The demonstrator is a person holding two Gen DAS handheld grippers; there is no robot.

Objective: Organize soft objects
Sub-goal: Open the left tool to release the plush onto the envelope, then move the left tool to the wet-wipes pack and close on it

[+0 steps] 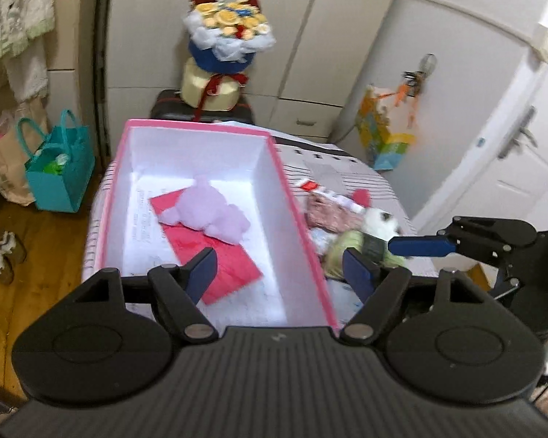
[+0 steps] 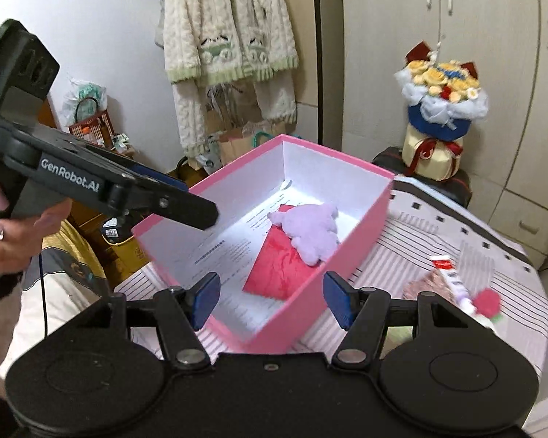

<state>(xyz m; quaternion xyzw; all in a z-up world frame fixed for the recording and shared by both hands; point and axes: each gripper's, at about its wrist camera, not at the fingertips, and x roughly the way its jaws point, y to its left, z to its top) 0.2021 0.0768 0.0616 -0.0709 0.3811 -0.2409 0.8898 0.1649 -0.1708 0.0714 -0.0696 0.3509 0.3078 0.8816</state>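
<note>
Both the left gripper (image 1: 279,268) and right gripper (image 2: 270,301) hang released and empty above the pink box (image 1: 299,219). The purple plush (image 1: 210,210) lies inside it; remaining soft things (image 1: 350,230), blurred, sit just right of the box, apparently nearer the right gripper.

We see a bed (image 2: 456,233) with a striped cover, and on it sits an open pink box (image 2: 350,252). Just beside the box on the cover lies a loose heap of soft things (image 1: 350,226), among them a patterned cloth (image 2: 427,284) and a white tube (image 2: 453,273).
</note>
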